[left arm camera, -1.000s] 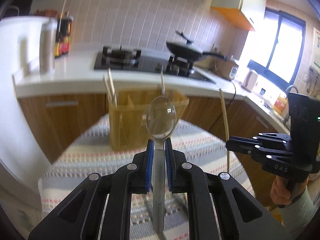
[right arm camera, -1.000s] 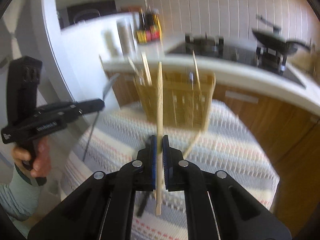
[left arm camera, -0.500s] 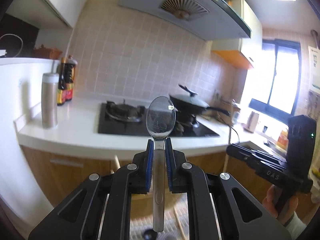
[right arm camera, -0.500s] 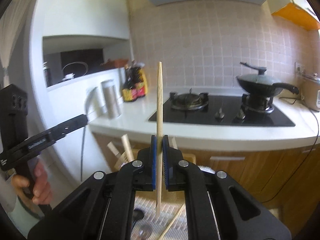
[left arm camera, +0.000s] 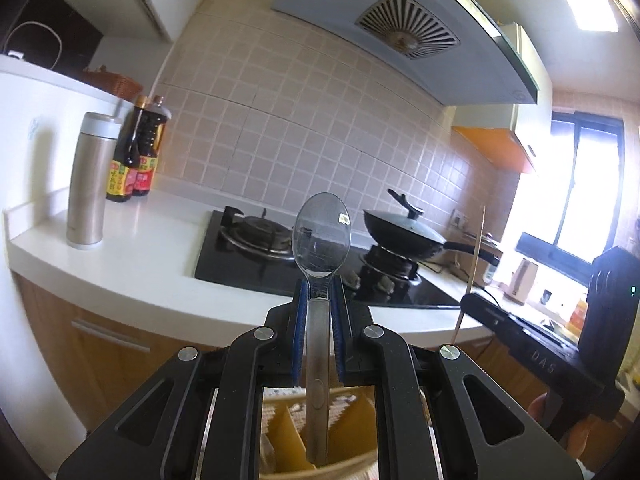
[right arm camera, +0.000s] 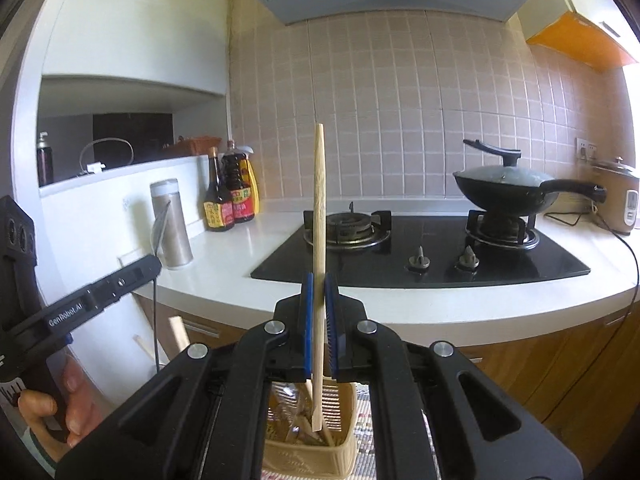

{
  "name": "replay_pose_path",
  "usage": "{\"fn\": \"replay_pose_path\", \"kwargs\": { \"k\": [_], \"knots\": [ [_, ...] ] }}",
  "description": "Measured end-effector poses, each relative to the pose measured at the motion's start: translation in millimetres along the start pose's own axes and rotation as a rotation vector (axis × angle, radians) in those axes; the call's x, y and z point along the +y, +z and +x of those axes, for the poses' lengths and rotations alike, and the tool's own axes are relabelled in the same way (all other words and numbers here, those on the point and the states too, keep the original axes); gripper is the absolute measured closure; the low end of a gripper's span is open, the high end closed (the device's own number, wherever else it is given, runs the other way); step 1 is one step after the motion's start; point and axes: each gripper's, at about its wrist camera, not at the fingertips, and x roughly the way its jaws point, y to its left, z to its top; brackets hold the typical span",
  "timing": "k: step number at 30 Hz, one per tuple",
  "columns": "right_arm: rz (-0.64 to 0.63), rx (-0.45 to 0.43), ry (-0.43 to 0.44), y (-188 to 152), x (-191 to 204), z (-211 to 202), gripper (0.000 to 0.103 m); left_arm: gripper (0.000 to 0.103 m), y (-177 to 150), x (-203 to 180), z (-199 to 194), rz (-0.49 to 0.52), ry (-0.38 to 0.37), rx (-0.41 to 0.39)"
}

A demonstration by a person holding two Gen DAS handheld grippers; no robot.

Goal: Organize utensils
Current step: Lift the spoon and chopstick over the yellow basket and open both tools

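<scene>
My left gripper point(left arm camera: 318, 292) is shut on a metal spoon point(left arm camera: 321, 236), held upright with the bowl up and the handle end hanging over a yellow utensil basket point(left arm camera: 352, 432) below. My right gripper point(right arm camera: 319, 284) is shut on a wooden chopstick point(right arm camera: 319, 200), held upright with its lower tip over the basket point(right arm camera: 312, 440), which holds other wooden utensils. Each view shows the other gripper at its side: the right one point(left arm camera: 480, 308) in the left wrist view, the left one point(right arm camera: 152, 268) in the right wrist view.
A white counter point(right arm camera: 224, 264) carries a black gas hob point(right arm camera: 420, 252), a lidded wok point(right arm camera: 508, 188), sauce bottles point(right arm camera: 228, 200), a steel flask point(right arm camera: 170, 224) and a rice cooker point(right arm camera: 616, 196). Wooden cabinets point(right arm camera: 560, 372) stand below. A striped cloth point(right arm camera: 384, 440) lies under the basket.
Both grippers have risen and tilted up while holding their utensils. The basket has dropped from mid-view to the bottom of both views, under the grippers.
</scene>
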Motion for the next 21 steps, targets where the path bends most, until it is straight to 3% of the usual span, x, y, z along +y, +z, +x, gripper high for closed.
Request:
{"fn": "replay_pose_path", "kwargs": {
  "k": [7,17,18,21],
  "knots": [
    [-0.008,0.023,-0.017,-22,-5,30,0.099,0.093,-19,3,17,0.051,0.038,-0.013],
    [-0.002,0.053,0.000,-40,-6,32,0.098,0.092,-35,11,20,0.099,0.032,-0.007],
    [0.002,0.062,0.007,-42,-6,30,0.098,0.090,-35,12,17,0.096,0.022,0.001],
    [0.017,0.093,0.029,-46,-8,24,0.089,0.069,-35,10,11,0.092,0.007,0.014]
  ]
}}
